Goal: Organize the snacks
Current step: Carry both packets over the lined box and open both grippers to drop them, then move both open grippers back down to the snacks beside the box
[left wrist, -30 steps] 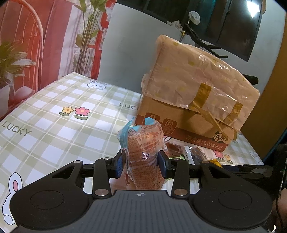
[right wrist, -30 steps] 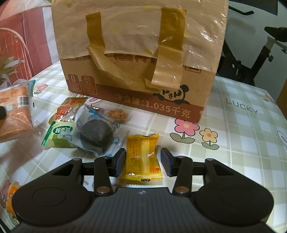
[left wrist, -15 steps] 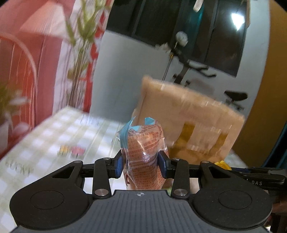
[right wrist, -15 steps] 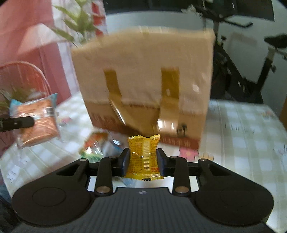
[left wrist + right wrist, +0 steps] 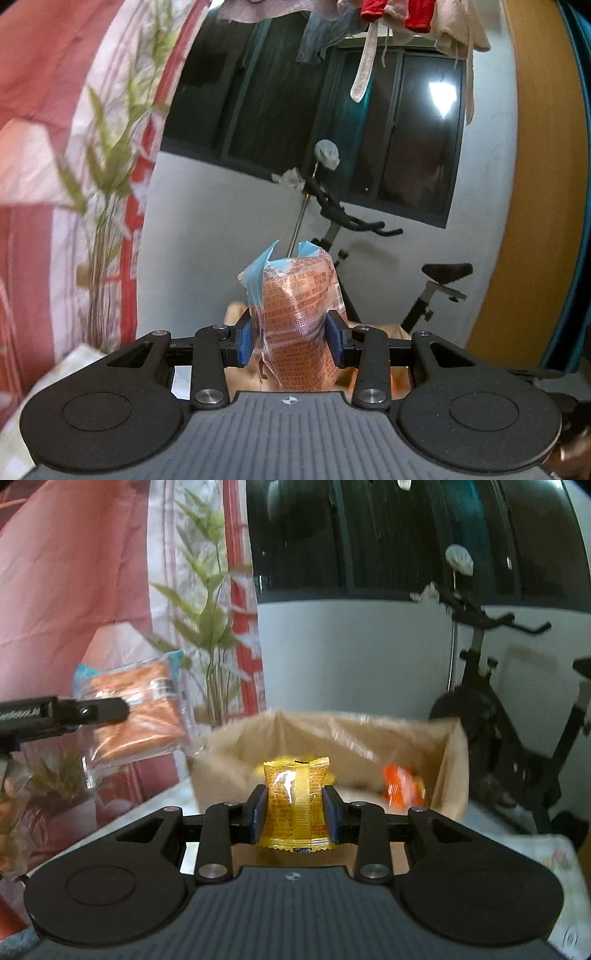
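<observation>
1. Compared with a second earlier, both grippers are seen raised: the checked tabletop that filled both views is reduced to a strip at the edges, and the wall, window and exercise bike are now faced.
2. The box, seen side-on before, is now looked into from above its open top; an orange packet and something yellow are seen inside.
3. The yellow snack, which lay on the tabletop between spread fingers, is now pinched by the right gripper in the air in front of the box.
4. The orange pack remains pinched by the left gripper, fingers pressed into its sides, above the box.
5. The orange pack is held upright, long axis vertical, blue torn end on top.
6. The yellow snack is held upright too, long axis vertical, its seam facing the camera.
7. Counted: two grippers, one snack in each, one box, one orange packet inside it.
</observation>
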A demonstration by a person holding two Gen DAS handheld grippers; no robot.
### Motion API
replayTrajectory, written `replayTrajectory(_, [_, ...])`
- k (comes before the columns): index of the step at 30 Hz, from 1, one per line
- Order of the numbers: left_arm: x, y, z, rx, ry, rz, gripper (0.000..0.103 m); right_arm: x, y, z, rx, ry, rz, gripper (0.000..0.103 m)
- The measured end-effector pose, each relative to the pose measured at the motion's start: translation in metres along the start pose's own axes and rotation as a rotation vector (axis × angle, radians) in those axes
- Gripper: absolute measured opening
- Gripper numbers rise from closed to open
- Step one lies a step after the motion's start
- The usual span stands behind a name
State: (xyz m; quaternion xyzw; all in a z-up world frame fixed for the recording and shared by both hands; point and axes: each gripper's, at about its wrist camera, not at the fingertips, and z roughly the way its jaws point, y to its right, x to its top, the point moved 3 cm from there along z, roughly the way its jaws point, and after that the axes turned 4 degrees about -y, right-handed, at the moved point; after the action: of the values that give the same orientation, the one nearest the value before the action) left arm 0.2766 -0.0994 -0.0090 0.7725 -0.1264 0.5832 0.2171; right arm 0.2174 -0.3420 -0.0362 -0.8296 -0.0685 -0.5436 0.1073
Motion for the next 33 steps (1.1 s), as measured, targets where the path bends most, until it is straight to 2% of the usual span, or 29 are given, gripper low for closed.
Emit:
replayTrajectory(4, [0.015,0.009,0.046,0.059,-0.005,0.07,0.042,0.016,0.011,0.024,-0.026,0.002,-0.013,0.034])
replayTrajectory(10, [0.011,0.021,0.113,0.149,-0.071,0.182,0.042,0.025,0.038,0.062,-0.07,-0.036,0.035,0.034])
replayTrajectory(13, [0.008,0.026,0.134,0.159,-0.094,0.213,0.042,0.025,0.047,0.075,-0.082,-0.055,0.049,0.034])
replayTrajectory(21, [0.002,0.044,0.164,0.004,-0.149,0.185,0.042,0.021,0.059,0.098,-0.104,-0.099,0.078,0.034])
replayTrajectory(23, [0.0,0.05,0.168,-0.024,-0.179,0.193,0.051,0.019,0.061,0.101,-0.112,-0.109,0.078,0.034])
replayTrajectory(24, [-0.001,0.051,0.168,-0.029,-0.191,0.194,0.061,0.019,0.061,0.103,-0.117,-0.114,0.077,0.035])
replayTrajectory(25, [-0.002,0.05,0.167,-0.027,-0.189,0.192,0.065,0.018,0.061,0.104,-0.121,-0.122,0.077,0.037])
replayTrajectory(27, [-0.002,0.047,0.162,-0.026,-0.18,0.19,0.067,0.017,0.061,0.104,-0.127,-0.135,0.081,0.037])
replayTrajectory(33, [0.003,0.025,0.144,-0.001,-0.224,0.133,0.067,0.017,0.056,0.094,-0.126,-0.136,0.077,0.042])
